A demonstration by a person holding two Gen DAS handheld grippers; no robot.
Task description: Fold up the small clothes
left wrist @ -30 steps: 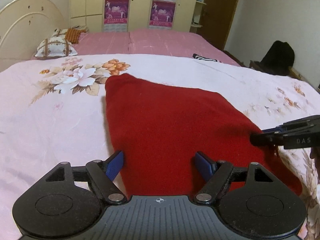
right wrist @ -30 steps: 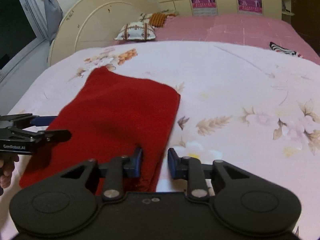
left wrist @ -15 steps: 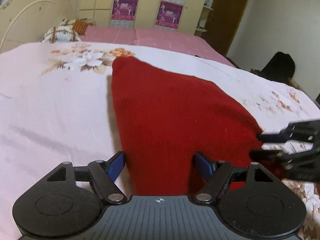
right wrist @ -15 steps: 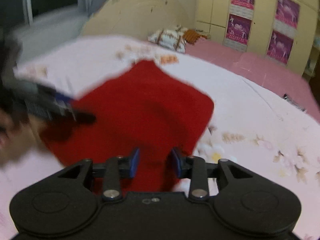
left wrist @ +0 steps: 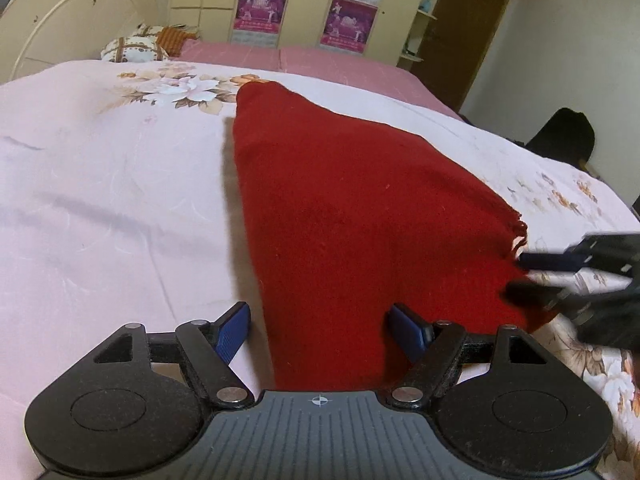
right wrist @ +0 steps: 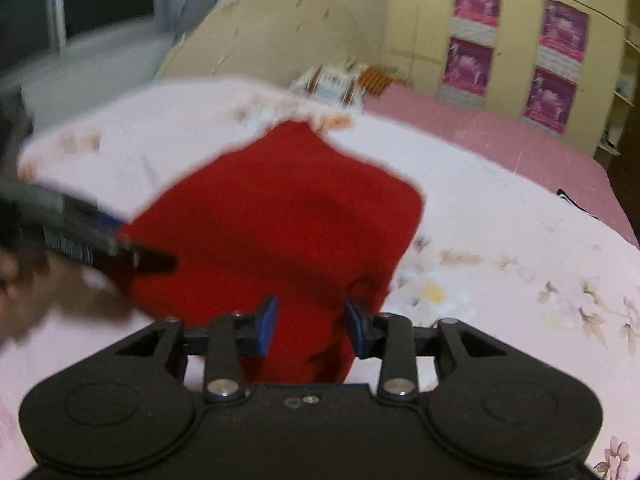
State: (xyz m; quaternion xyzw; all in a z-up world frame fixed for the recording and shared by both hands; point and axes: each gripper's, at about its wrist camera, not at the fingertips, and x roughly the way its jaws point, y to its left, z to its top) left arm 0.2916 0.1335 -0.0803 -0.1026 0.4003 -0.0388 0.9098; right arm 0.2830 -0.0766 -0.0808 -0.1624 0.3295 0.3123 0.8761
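A red knitted garment [left wrist: 352,208] lies on the pink floral bedspread [left wrist: 100,184], its near edge lifted toward both grippers. My left gripper [left wrist: 320,330] is open, with the garment's near left edge between its wide-set blue pads. My right gripper [right wrist: 311,326] is open, with the near right corner of the garment [right wrist: 280,224] bunched between its pads. The right gripper also shows at the right of the left wrist view [left wrist: 532,276], its fingers around the garment's frayed corner. The left gripper shows blurred at the left of the right wrist view [right wrist: 132,240].
A patterned pillow [left wrist: 134,49] lies at the cream headboard [left wrist: 76,28]. A pink sheet [left wrist: 320,64] covers the far half of the bed. A black bag [left wrist: 564,140] stands beside the bed on the right. Wardrobes with posters [left wrist: 264,8] line the back wall.
Both grippers have slid in around the garment's near edge and risen with it, so the cloth now tents up. The right wrist view has swung left and blurred.
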